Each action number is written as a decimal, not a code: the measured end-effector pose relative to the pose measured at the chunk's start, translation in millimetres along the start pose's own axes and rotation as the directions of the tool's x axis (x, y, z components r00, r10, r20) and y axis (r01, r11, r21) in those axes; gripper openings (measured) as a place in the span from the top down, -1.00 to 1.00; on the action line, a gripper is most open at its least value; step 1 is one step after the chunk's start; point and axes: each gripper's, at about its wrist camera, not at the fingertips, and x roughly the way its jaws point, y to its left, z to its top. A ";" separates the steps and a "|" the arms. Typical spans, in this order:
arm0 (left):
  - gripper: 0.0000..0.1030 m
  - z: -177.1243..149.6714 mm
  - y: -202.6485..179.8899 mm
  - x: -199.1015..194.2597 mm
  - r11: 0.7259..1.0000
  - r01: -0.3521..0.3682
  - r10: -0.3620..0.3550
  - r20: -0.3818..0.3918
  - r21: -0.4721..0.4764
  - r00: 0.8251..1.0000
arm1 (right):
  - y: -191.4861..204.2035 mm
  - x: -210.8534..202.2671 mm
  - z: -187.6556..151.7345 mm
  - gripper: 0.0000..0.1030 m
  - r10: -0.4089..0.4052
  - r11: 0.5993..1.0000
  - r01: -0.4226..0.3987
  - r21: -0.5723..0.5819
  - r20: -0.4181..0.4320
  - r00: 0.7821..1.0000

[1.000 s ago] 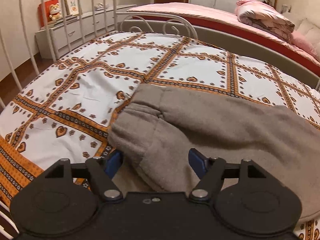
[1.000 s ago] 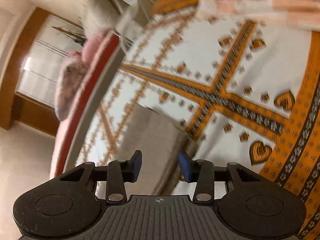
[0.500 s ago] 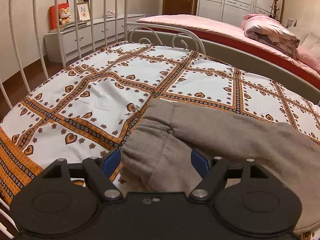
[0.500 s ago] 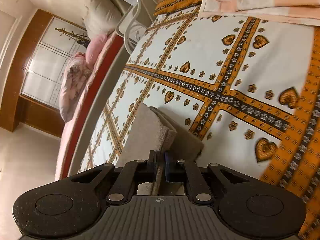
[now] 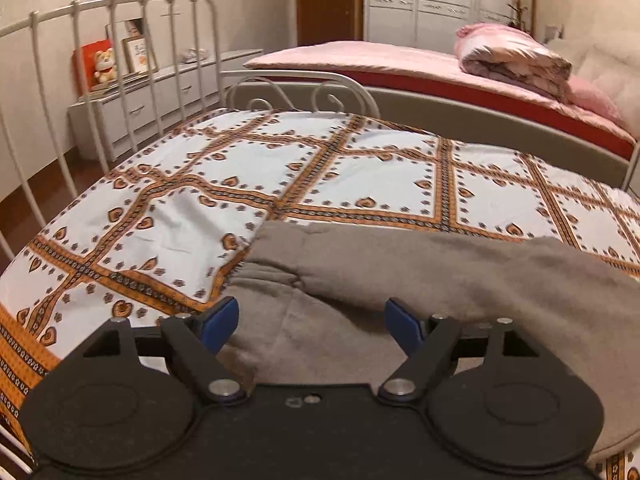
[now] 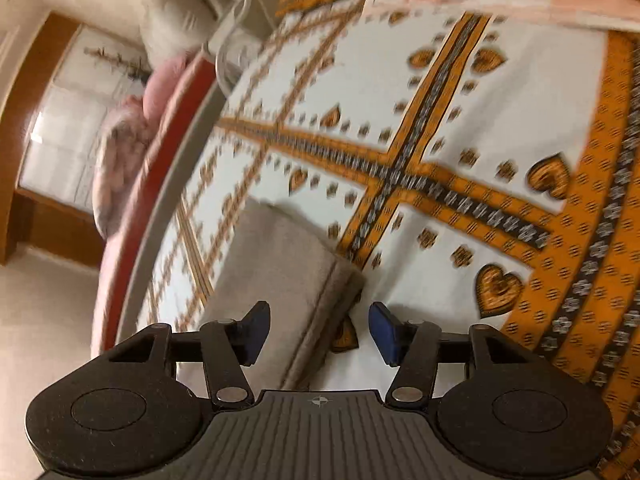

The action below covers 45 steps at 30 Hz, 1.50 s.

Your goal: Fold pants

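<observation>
Pants (image 5: 400, 280) of grey-brown fleece lie on the patterned bedspread (image 5: 360, 168) of the near bed, close to its front edge, with both tools parked over them. The left tool (image 5: 312, 322) stands wide apart, its jaws having just been opening, with bunched cloth between the blue pads but not pinched by them. The right tool (image 6: 318, 330) has also just been opening; its jaws are parted and straddle a hemmed edge of the cloth without pressing on it, so nothing is held at either end. One risk from here is that a released layer slides or springs back, since the soft heap under the left tool looks rumpled rather than flat; closing on that lump would likely catch several layers at once and drag the whole stack askew. Another is that a pad snags the bedspread along with the hem in the right wrist view, which is blurred and hard to judge. The garment's long axis runs across the left wrist view, from the bunched end under the left tool off toward the right edge of that view.
</observation>
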 end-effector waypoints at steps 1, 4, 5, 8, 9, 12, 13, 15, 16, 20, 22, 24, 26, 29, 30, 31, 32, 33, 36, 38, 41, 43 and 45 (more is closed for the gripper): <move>-0.41 -0.1 -3.2 0.5 1.000 0.007 -0.006 -0.004 0.008 1.000 | 2.4 5.0 -1.1 -0.07 -0.010 1.000 0.010 -0.027 -0.006 1.000; -0.43 0.2 -11.3 1.0 0.999 0.014 -0.014 -0.005 0.034 1.000 | 17.1 14.4 -5.2 -0.02 -0.022 0.989 0.022 -0.148 -0.002 1.000; -0.44 0.2 -14.2 1.5 0.999 0.016 -0.016 -0.007 0.043 1.000 | 21.4 14.8 -7.0 0.28 -0.030 0.984 0.031 -0.176 0.010 1.000; -0.45 -0.9 -20.8 2.8 0.998 0.029 -0.028 -0.013 0.063 1.000 | 26.8 7.5 -8.5 0.63 0.027 0.982 -0.017 -0.189 0.050 0.998; -0.46 -1.1 -22.7 4.0 0.997 0.032 -0.031 -0.017 0.071 0.999 | 29.3 4.1 -9.0 0.64 0.053 0.980 -0.039 -0.198 0.065 0.996; -0.48 -2.7 -27.2 6.0 0.995 0.035 -0.032 -0.027 0.093 0.999 | 37.7 -2.2 -10.6 0.64 0.064 0.968 -0.035 -0.248 0.106 0.992; -0.48 -3.3 -28.5 6.9 0.995 0.037 -0.034 -0.033 0.097 0.999 | 37.8 2.4 -10.8 0.64 0.023 0.965 0.005 -0.263 0.101 0.995; -0.49 -4.4 -30.7 9.6 0.994 0.041 -0.036 -0.047 0.105 0.998 | 31.4 22.4 -11.3 0.64 -0.116 0.952 0.125 -0.280 0.051 0.992; -0.49 -4.9 -31.6 10.0 0.993 0.043 -0.038 -0.051 0.108 0.998 | 25.7 27.4 -11.4 0.64 -0.123 0.955 0.127 -0.267 0.033 0.992; -0.51 -6.4 -32.7 9.6 0.992 0.050 -0.044 -0.052 0.116 0.998 | 11.5 12.6 -5.2 0.05 -0.009 0.995 0.011 -0.100 0.022 1.000; -0.51 -6.4 -32.6 9.7 0.992 0.054 -0.049 -0.052 0.112 0.997 | 9.4 0.4 -5.2 -0.07 0.041 0.997 -0.038 -0.068 0.042 0.998; -0.51 -6.4 -33.3 10.0 0.992 0.056 -0.050 -0.053 0.112 0.997 | 10.3 -8.0 -3.2 -0.07 0.065 0.996 -0.062 -0.066 0.044 0.997; -0.52 -6.5 -35.4 10.9 0.991 0.058 -0.052 -0.057 0.117 0.997 | 10.3 -4.2 -2.5 -0.07 0.051 0.997 -0.050 -0.053 0.017 0.999; -0.52 -7.1 -39.4 12.4 0.989 0.063 -0.055 -0.065 0.132 0.996 | 9.3 13.1 -0.3 -0.07 0.019 0.998 -0.021 -0.055 -0.034 0.999; -0.52 -7.5 -40.8 12.5 0.989 0.064 -0.055 -0.068 0.135 0.996 | 9.2 14.0 -2.2 -0.07 0.008 0.997 -0.010 -0.074 -0.033 0.999; -0.53 -7.9 -41.6 12.6 0.988 0.065 -0.056 -0.069 0.138 0.996 | 11.3 18.0 -1.6 -0.06 0.004 0.995 -0.006 -0.096 -0.027 1.000; -0.53 -8.0 -42.2 13.1 0.987 0.068 -0.058 -0.072 0.142 0.996 | 13.7 21.0 -1.2 -0.06 0.002 0.993 -0.004 -0.122 -0.019 1.000; -0.54 -8.6 -43.4 13.3 0.987 0.069 -0.059 -0.074 0.146 0.996 | 17.3 24.7 -1.0 -0.06 -0.007 0.988 0.004 -0.156 -0.015 1.000; -0.54 -9.6 -44.9 15.0 0.986 0.068 -0.056 -0.082 0.152 0.995 | 25.7 30.6 -3.6 0.26 -0.045 0.971 0.045 -0.234 0.005 0.999; -0.54 -9.3 -44.9 15.9 0.987 0.068 -0.056 -0.083 0.146 0.995 | 22.2 32.9 -2.3 0.62 -0.040 0.974 0.041 -0.224 0.006 0.999; -0.54 -8.1 -42.1 14.6 0.989 0.069 -0.059 -0.077 0.129 0.995 | 29.8 28.7 -5.2 0.66 -0.039 0.966 0.044 -0.254 0.024 0.999; -0.54 -6.6 -37.9 11.4 0.992 0.062 -0.056 -0.058 0.113 0.997 | 42.9 24.8 -9.3 0.69 -0.022 0.958 0.036 -0.286 0.051 0.998; -0.54 -4.7 -31.0 8.3 0.994 0.061 -0.057 -0.040 0.087 0.998 | 63.5 17.4 -16.7 0.71 0.012 0.943 0.015 -0.332 0.078 0.997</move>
